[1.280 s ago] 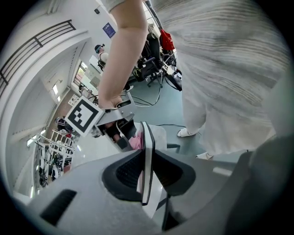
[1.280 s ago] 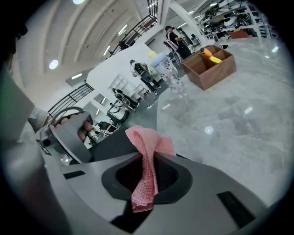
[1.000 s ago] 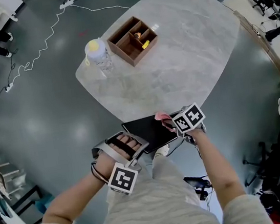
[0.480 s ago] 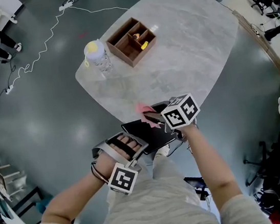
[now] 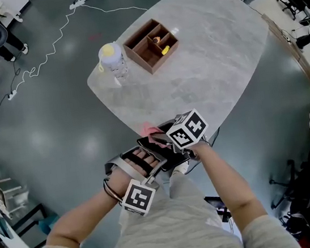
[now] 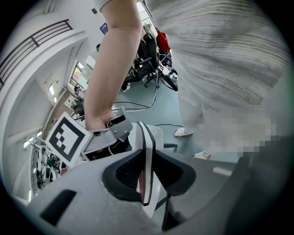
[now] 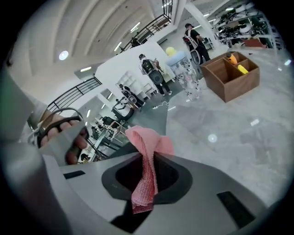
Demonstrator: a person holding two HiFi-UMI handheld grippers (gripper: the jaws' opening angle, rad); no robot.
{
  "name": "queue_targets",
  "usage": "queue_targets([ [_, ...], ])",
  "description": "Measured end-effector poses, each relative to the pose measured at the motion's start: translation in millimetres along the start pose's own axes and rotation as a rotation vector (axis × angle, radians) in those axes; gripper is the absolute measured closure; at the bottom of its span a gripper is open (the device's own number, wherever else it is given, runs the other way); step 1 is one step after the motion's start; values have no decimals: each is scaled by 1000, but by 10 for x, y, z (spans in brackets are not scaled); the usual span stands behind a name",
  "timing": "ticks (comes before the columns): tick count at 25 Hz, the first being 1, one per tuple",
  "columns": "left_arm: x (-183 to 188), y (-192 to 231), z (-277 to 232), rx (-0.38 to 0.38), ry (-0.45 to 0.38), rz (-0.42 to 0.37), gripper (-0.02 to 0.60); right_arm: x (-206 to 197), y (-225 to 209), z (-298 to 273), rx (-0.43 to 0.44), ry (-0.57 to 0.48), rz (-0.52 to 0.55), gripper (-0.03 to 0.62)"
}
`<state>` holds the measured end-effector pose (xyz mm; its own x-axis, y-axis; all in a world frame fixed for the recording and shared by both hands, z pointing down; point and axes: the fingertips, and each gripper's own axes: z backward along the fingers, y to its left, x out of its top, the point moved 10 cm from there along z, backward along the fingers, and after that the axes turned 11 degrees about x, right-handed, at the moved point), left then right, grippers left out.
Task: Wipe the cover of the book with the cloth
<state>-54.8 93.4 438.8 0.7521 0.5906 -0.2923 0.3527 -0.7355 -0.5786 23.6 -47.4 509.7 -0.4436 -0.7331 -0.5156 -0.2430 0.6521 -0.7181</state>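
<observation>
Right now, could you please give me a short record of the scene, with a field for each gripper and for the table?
left gripper: shut on the book, gripping its edge
right gripper: shut on the pink cloth, above the book's black cover
cloth contact with cover: cannot tell
table: pale marbled top
on table: wooden divided box; yellow-capped bottle beside it

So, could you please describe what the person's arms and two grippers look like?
Both the left gripper and right gripper have smooth grey moulded bodies with dark recesses around the jaws. Each carries a white cube printed with black square markers. The person wears a light grey, finely striped top with short sleeves; a dark band circles the left wrist.
</observation>
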Motion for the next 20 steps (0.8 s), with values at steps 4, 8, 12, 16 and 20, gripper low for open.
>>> queue_targets([
  [4,-8,-22,-8,14,-1,0,499,-288,-415,146,-137,4,-81,548],
  [8,-6,-32,-1,-4,-4,15,499,-577,-704,355,-266,45,-125,548],
  [12,-14,-11,9,-25,-7,26,499,-787,-833,529,-361,140,-132,548],
  [16,-36,61,-7,-3,-7,43,500,-904,-861,702,-446,210,-119,548],
  [20,-79,158,-10,20,-15,100,500,-839,-723,1024,-471,46,-134,548],
])
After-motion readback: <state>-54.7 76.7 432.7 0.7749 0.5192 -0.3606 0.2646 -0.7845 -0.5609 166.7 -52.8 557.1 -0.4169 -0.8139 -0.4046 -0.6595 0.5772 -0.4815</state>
